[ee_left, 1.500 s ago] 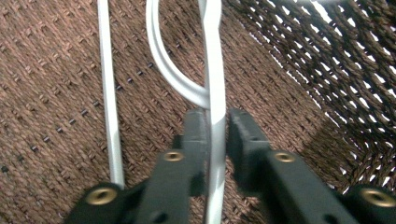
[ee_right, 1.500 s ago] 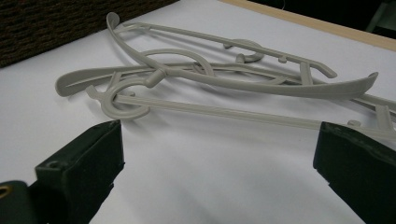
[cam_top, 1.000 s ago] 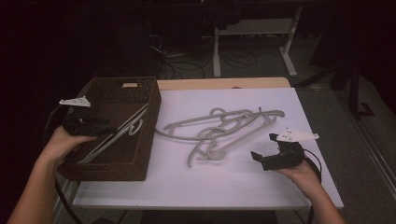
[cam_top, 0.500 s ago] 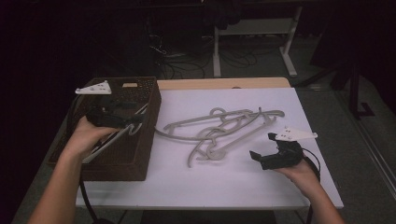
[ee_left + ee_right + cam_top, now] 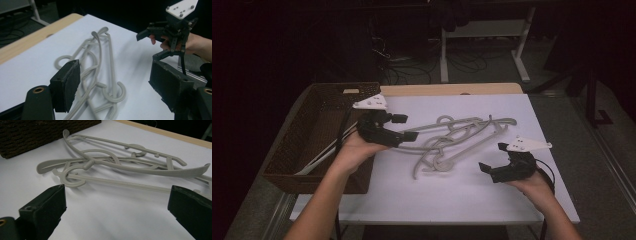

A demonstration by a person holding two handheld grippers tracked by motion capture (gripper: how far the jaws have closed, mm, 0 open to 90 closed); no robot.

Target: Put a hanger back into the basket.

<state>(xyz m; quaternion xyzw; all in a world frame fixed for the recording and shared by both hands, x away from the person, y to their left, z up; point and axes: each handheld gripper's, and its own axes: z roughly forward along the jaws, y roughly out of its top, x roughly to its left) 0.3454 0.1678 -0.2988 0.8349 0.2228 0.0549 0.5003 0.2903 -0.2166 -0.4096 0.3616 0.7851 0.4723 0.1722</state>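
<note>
Left hand-held gripper [image 5: 410, 127], high view: held above the white surface [image 5: 462, 200] just right of the wicker basket [image 5: 312, 130], its jaws pointing right toward the pile of grey hangers [image 5: 452, 142]. Its jaws have just been opening and stand released, with nothing between the pads. In the left gripper view the two black pads [image 5: 66, 85] frame the hangers [image 5: 100, 72], which lie on the surface beyond and below them, apart from the pads.

Right hand-held gripper [image 5: 486, 167], high view: held low near the right front part of the surface, jaws pointing left toward the hangers, near them but not touching. Its jaws are released and empty; in the right gripper view the hangers [image 5: 120, 165] lie ahead of the wide-set pads.

Hangers: a tangled heap at the middle of the surface, hooks and arms overlapping, their left ends near the basket. A further pale hanger [image 5: 324, 152] lies slanted inside the basket. The basket stands at the left edge of the surface, partly overhanging it.
</note>
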